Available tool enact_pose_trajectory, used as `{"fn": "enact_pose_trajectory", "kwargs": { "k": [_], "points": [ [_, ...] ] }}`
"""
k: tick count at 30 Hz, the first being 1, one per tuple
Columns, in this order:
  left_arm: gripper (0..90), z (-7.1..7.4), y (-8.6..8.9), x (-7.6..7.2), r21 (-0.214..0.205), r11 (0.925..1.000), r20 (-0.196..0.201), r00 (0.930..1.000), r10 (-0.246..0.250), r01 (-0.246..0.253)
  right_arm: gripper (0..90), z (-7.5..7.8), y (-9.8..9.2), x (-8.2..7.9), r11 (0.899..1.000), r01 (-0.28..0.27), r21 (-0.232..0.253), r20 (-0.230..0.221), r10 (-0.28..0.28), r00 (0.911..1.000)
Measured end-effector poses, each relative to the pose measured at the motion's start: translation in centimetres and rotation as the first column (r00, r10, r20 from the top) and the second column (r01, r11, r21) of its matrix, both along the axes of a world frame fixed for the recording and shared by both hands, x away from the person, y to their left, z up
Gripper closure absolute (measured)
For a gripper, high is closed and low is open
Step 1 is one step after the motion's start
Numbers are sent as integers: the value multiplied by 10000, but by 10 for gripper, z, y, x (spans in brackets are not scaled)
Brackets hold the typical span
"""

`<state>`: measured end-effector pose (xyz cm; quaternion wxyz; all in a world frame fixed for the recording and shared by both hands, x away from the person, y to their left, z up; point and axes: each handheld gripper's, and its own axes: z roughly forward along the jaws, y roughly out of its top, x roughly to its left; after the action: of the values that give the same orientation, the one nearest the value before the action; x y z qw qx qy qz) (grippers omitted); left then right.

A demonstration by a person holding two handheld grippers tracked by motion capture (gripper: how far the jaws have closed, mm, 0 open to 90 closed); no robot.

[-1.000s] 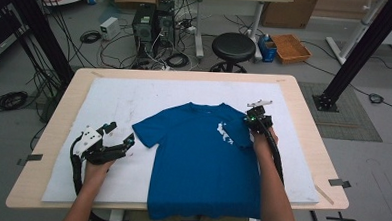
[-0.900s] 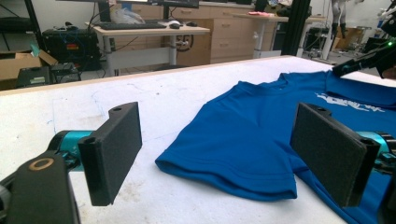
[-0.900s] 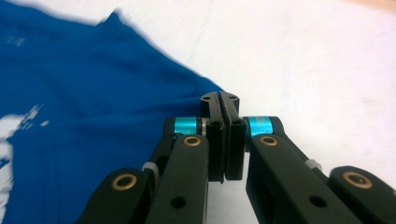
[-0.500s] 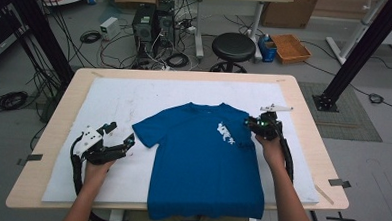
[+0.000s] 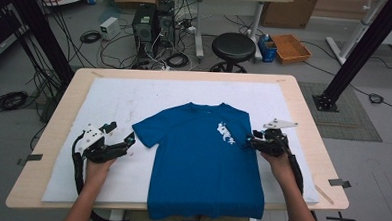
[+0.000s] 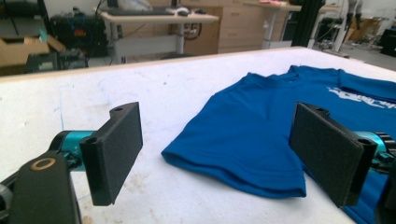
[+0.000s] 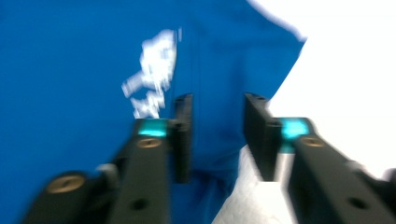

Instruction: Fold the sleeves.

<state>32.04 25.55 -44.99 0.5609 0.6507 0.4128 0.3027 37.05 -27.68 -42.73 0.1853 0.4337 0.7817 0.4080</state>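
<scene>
lying flat, blue t-shirt shows an unreadable white print; both tongs spread, gripping nothing.

Soft matt blue cloth T-shirt lies on a scuffed white sheet over a smooth pale wooden table.

Blue T-shirt spread flat on the bench

We see it lying front up on the white cover sheet, collar away from us, hem hanging past the near edge, both short sleeves spread out, with a small white print on the chest toward our right.
</scene>
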Motion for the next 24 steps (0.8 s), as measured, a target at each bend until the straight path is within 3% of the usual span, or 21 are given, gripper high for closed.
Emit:
{"fn": "enact_pose_trajectory", "kwargs": {
  "k": [3, 6, 8, 13, 15, 17, 18, 21, 23, 24],
  "points": [
    [176, 7, 1, 5, -56, 9997, -308, 9993, 219, -221, 470, 12, -17, -11, 9943, 223, 1039, 620, -288, 9977],
    [192, 17, 0, 17, -215, 9993, -776, 9966, 279, -296, 351, 16, -33, -21, 9930, 545, 1049, 1369, -687, 9882],
    [216, 22, -4, 31, 88, 9996, -1383, 9900, 268, -259, 268, 13, -42, -26, 9913, 817, 1034, 1682, -984, 9808],
    [259, 29, -25, 65, 1352, 9902, -2665, 9613, 703, -349, 230, 12, -56, -30, 9843, 1257, 1240, 1777, -1466, 9731],
    [265, 26, -31, 75, 1990, 9792, -3134, 9440, 1027, -405, 230, 12, -57, -30, 9829, 1301, 1306, 1833, -1529, 9711],
    [287, 20, -36, 82, 2606, 9636, -3494, 9245, 1523, -603, 230, 11, -56, -31, 9852, 1233, 1195, 1838, -1440, 9724],
    [288, 18, -38, 84, 2745, 9594, -3616, 9177, 1646, -640, 230, 10, -55, -31, 9868, 1166, 1126, 1822, -1358, 9738],
    [299, 13, -42, 87, 2883, 9565, -3947, 9044, 1621, -456, 230, 9, -52, -31, 9888, 1063, 1049, 1783, -1238, 9762],
    [323, 9, -46, 87, 3234, 9461, -4139, 8966, 1577, -171, 230, 10, -51, -31, 9892, 1006, 1069, 1801, -1187, 9765],
    [371, 7, -47, 86, 3524, 9358, -4245, 8917, 1574, 25, 230, 10, -51, -32, 9888, 1014, 1090, 1799, -1200, 9763]
  ]
}}
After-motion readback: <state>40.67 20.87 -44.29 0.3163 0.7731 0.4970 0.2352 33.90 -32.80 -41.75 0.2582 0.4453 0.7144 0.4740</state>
